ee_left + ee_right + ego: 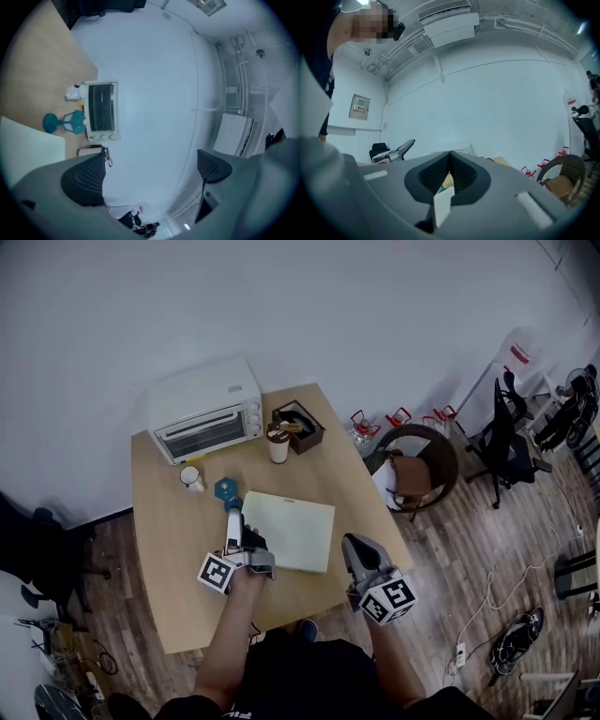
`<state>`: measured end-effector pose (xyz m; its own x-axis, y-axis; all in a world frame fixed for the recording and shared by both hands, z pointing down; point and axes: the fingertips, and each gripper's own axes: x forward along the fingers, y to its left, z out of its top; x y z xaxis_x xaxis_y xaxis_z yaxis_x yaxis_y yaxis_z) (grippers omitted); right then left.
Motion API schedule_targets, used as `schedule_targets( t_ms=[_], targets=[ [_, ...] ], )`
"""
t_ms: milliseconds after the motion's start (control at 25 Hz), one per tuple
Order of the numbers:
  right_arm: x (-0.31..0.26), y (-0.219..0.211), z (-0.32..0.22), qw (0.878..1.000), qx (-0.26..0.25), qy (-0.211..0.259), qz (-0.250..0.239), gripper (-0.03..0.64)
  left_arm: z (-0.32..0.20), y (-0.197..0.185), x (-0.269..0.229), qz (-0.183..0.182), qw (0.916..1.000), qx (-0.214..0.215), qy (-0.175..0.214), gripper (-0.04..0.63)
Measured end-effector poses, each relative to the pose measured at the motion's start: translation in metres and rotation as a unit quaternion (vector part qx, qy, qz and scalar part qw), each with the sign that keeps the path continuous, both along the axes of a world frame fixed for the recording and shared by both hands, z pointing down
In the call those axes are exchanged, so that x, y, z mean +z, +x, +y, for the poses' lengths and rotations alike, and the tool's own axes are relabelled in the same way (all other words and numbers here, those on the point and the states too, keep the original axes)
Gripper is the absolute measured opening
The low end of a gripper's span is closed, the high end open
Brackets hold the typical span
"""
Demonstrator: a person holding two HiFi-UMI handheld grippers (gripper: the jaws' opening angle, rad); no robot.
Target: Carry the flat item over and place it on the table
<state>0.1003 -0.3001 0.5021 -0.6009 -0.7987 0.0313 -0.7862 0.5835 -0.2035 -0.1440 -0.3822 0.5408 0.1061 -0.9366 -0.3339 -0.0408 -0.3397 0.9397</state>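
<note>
The flat item (291, 531) is a pale rectangular board over the middle of the wooden table (178, 568). I cannot tell whether it rests on the table or is slightly lifted. My right gripper (354, 546) is at its right edge. In the right gripper view, that gripper (450, 176) is shut, with a pale strip of the flat item (442, 206) pinched edge-on between the pads. My left gripper (233, 521) lies rolled on its side at the board's left edge. This gripper (150, 168) is open and holds nothing; the flat item (28, 147) shows beside one jaw.
A white toaster oven (206, 413) stands at the table's back left, with a dark box (300, 426), a white cup (277, 446), a small white jar (191, 477) and a teal lantern (227, 489) nearby. A brown round chair (417, 470) is right of the table.
</note>
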Motion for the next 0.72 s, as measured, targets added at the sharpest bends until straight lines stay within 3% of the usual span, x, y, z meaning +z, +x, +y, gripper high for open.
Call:
schedule_targets(
  t_ms=[80, 160, 240, 320, 360, 440, 560, 640, 720],
  targets=[
    [0.001, -0.002, -0.002, 1.000, -0.003, 0.003, 0.002, 0.003, 0.001, -0.002, -0.031, 0.017, 0.9975, 0.006, 0.068, 0.598],
    [0.003, -0.005, -0.002, 1.000, -0.005, 0.002, 0.007, 0.003, 0.005, 0.001, -0.043, -0.006, 0.9949, 0.015, 0.100, 0.598],
    [0.003, -0.006, -0.002, 1.000, -0.005, 0.001, 0.009, 0.003, 0.012, 0.010, -0.044, -0.073, 0.9913, 0.025, 0.107, 0.598],
    [0.004, -0.003, -0.004, 1.000, -0.001, 0.002, 0.011, 0.003, 0.019, 0.026, -0.045, -0.186, 0.9749, 0.040, 0.116, 0.598],
    [0.004, -0.001, -0.005, 1.000, 0.003, 0.003, 0.015, 0.003, 0.023, 0.035, -0.044, -0.249, 0.9598, 0.050, 0.118, 0.598],
    [0.005, 0.002, -0.007, 0.999, 0.010, 0.006, 0.031, 0.003, 0.030, 0.051, -0.041, -0.368, 0.9196, 0.068, 0.119, 0.597],
    [0.009, 0.001, -0.009, 0.998, 0.014, 0.011, 0.054, 0.003, 0.040, 0.069, -0.045, -0.522, 0.8394, 0.067, 0.135, 0.581],
    [0.010, -0.001, -0.009, 0.998, 0.012, 0.010, 0.056, 0.003, 0.048, 0.079, -0.052, -0.594, 0.7876, 0.066, 0.151, 0.570],
    [0.012, -0.003, -0.009, 0.998, 0.011, 0.009, 0.060, 0.003, 0.053, 0.088, -0.051, -0.648, 0.7416, 0.079, 0.155, 0.561]
  ],
)
